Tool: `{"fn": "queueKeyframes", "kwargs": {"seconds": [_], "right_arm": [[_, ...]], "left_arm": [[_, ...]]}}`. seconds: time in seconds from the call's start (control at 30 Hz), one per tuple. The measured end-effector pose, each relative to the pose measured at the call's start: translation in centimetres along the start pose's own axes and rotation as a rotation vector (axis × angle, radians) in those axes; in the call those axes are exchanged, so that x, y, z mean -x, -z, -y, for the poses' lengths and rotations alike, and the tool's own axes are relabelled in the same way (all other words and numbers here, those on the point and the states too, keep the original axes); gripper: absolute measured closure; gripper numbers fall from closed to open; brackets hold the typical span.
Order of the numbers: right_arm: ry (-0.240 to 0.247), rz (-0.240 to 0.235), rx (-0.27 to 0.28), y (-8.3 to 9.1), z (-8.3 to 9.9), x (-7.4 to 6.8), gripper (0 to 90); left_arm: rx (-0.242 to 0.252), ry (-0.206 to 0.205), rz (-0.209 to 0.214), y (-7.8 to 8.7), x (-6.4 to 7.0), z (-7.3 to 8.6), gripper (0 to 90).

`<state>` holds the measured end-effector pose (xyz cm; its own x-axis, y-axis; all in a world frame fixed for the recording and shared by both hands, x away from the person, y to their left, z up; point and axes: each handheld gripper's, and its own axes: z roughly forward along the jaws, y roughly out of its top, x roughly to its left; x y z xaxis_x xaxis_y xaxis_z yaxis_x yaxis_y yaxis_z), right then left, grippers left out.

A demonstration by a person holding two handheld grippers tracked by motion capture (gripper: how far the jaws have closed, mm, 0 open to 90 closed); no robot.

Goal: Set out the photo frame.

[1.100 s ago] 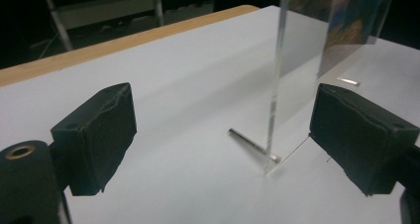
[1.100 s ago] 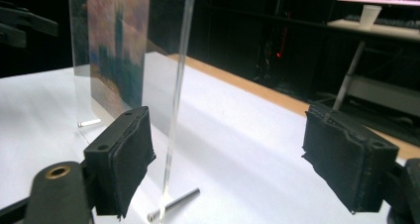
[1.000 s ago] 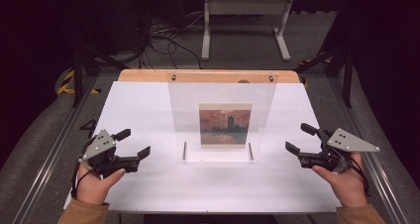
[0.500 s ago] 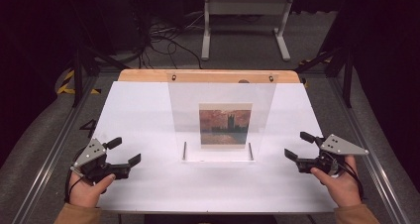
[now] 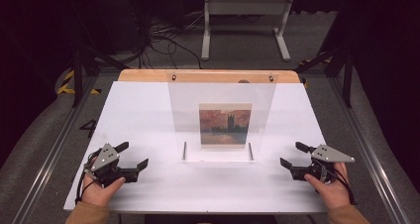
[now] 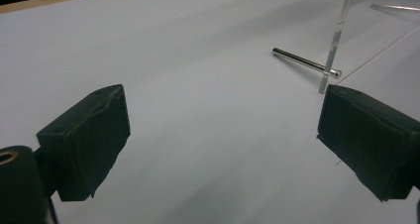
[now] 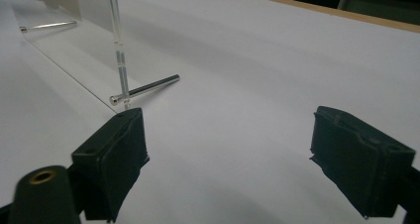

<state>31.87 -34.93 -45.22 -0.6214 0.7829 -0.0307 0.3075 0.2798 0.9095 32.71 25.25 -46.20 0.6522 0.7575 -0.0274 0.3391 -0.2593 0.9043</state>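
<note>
A clear acrylic stand (image 5: 220, 100) rises upright at the middle of the white table (image 5: 148, 110), with a small painting print (image 5: 224, 126) of a reddish sky and dark towers set in it. Two metal pins (image 5: 184, 150) run through its base. My left gripper (image 5: 132, 155) rests low at the front left, open and holding nothing. My right gripper (image 5: 294, 154) sits at the front right, also open and holding nothing. In the left gripper view one pin (image 6: 304, 62) and the stand's edge (image 6: 337, 35) lie ahead to the right. In the right gripper view a pin (image 7: 146, 89) lies ahead to the left.
A wooden strip (image 5: 208, 76) borders the table's far edge. Beyond it stand a white metal frame (image 5: 245, 16) and loose cables (image 5: 158, 38) on the grey floor. Metal rails (image 5: 49, 154) run along both sides of the table.
Both hands have drawn back toward the table's front edge and lowered. Both grippers stay open, and the stand and print have not moved.
</note>
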Motion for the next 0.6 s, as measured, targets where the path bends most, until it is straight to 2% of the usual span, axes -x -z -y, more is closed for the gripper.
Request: {"fn": "queueKeyframes", "kwargs": {"seconds": [0.07, 0.13, 0.4, 0.5, 0.57, 0.6], "right_arm": [[0.007, 0.007, 0.004, 0.03, 0.01, -0.11, 13.5], [0.022, 0.017, -0.009, -0.11, -0.03, -0.24, 13.3], [0.074, 0.032, -0.06, -0.61, -0.17, -0.83, 13.7], [0.077, 0.032, -0.058, -0.62, -0.18, -0.85, 13.8], [0.069, 0.035, -0.055, -0.57, -0.19, -0.82, 14.0], [0.067, 0.037, -0.056, -0.55, -0.2, -0.8, 14.0]], "left_arm": [[-0.01, 0.008, 0.002, -0.16, 0.05, 0.12, 6.3], [-0.041, 0.018, -0.007, -0.5, 0.02, 0.28, 6.8], [-0.057, 0.01, -0.026, -0.67, 0.17, 0.22, 7.1], [-0.06, 0.006, -0.027, -0.67, 0.21, 0.19, 7.3], [-0.065, 0.023, -0.024, -0.64, 0.22, 0.17, 7.7], [-0.078, 0.048, -0.019, -0.61, 0.21, 0.16, 8.1]]}}
